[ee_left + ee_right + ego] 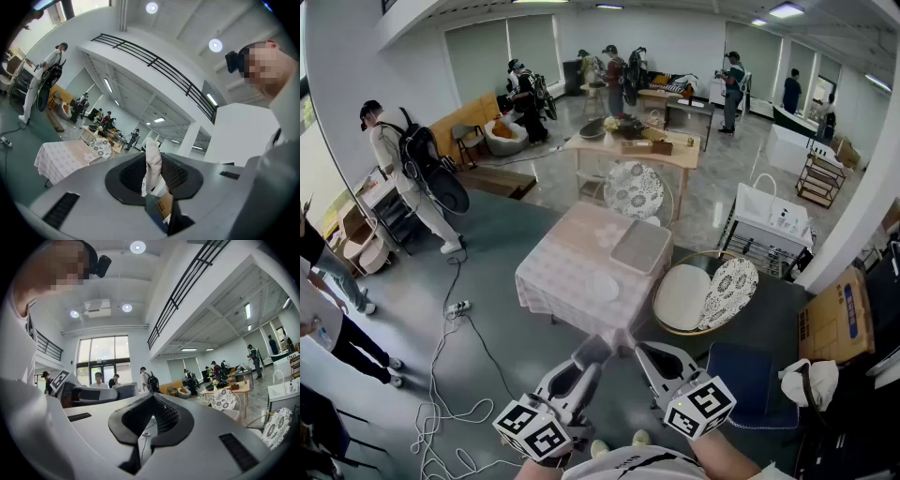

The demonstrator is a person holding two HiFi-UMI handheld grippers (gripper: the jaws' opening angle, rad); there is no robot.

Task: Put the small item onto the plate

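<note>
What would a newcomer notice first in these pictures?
First come the two grippers at the bottom of the head view: the left gripper clamps a small pale item, and the right gripper holds nothing. Just ahead stands a table under a checked cloth, with a white plate on it. Further back, people with backpacks are spread through a bright hall.

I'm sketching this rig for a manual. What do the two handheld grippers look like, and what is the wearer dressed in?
Both the left gripper and right gripper have smooth light-grey bodies, jaws lined with black textured pads, and a white cube bearing black square markers at the back. The person wears a white top.
</note>
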